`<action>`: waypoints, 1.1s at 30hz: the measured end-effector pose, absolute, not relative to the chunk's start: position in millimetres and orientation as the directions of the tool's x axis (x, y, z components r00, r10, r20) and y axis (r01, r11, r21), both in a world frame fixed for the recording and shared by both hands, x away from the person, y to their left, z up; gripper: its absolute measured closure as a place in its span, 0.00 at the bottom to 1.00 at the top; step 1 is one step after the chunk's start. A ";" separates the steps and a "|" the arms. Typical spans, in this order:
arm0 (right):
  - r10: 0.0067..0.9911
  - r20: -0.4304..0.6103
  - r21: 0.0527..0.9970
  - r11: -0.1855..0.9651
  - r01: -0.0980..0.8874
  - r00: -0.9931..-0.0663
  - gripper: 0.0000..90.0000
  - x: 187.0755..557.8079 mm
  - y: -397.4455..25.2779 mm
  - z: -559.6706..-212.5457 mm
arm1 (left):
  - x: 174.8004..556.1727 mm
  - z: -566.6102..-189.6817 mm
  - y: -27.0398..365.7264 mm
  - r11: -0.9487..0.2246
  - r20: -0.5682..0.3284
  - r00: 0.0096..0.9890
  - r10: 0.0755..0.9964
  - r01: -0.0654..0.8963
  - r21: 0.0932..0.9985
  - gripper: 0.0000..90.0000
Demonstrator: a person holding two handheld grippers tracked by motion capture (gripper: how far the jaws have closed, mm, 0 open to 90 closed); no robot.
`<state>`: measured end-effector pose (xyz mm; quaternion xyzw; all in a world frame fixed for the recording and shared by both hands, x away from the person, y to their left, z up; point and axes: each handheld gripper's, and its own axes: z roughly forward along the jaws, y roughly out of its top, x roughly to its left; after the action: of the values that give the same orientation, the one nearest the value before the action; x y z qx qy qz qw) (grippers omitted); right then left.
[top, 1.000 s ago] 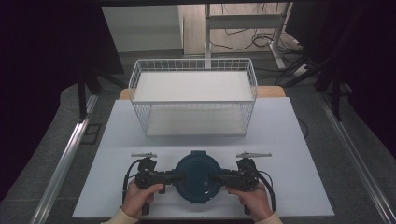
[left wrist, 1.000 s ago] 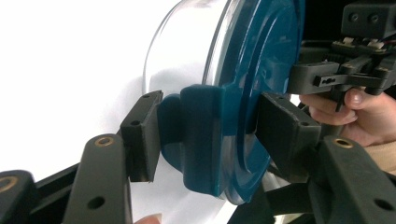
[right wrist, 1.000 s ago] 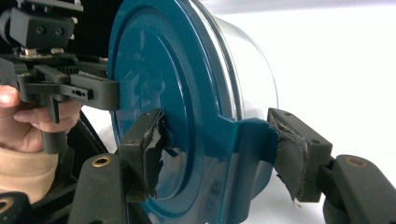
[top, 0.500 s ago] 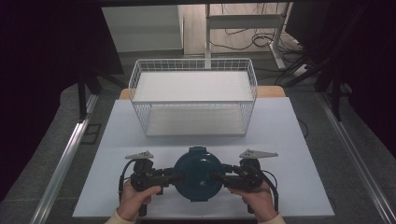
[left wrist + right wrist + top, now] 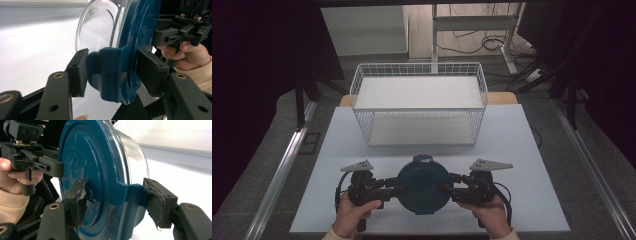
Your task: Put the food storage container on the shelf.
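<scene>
Both grippers' jaws clamp the blue-lidded bowl (image 5: 423, 184), seemingly lifted; wire basket (image 5: 419, 105) stands beyond.

High view sat above the person's side, faced forward and down, took in the whole white table (image 5: 532, 150), the wire basket (image 5: 419, 102) at the far side and floor beyond. Left gripper view rode on the left gripper (image 5: 110, 72), looked along its jaws, very close on the blue-lidded container (image 5: 135, 42), facing across to the right gripper (image 5: 180, 32). Right gripper view was the mirror: close on the same container (image 5: 95, 170), facing the left gripper (image 5: 37, 162). All three shared the container; both gripper views also caught table behind.
</scene>
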<state>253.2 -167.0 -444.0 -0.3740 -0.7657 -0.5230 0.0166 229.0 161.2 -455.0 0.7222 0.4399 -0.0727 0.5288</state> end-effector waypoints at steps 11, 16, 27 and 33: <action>0.554 0.373 0.823 0.174 0.541 -0.744 0.43 250.8 -166.3 -428.6 | 227.5 -440.9 162.0 -0.047 -0.546 0.626 0.557 0.680 0.731 0.50; 0.553 0.369 0.827 0.172 0.535 -0.747 0.43 250.7 -166.0 -424.6 | 227.5 -435.5 162.1 -0.050 -0.531 0.633 0.563 0.667 0.743 0.50; 0.552 0.353 0.841 0.166 0.515 -0.755 0.43 253.1 -166.8 -416.3 | 230.5 -424.6 161.1 -0.058 -0.504 0.651 0.568 0.642 0.765 0.50; 0.550 0.338 0.849 0.171 0.499 -0.764 0.43 254.9 -167.2 -409.7 | 232.1 -419.0 160.8 -0.057 -0.494 0.658 0.568 0.630 0.774 0.50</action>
<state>254.9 -167.2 -409.7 -0.3430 -0.7648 -0.5449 -0.0232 232.1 160.8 -419.0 0.7265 0.4123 -0.0282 0.5489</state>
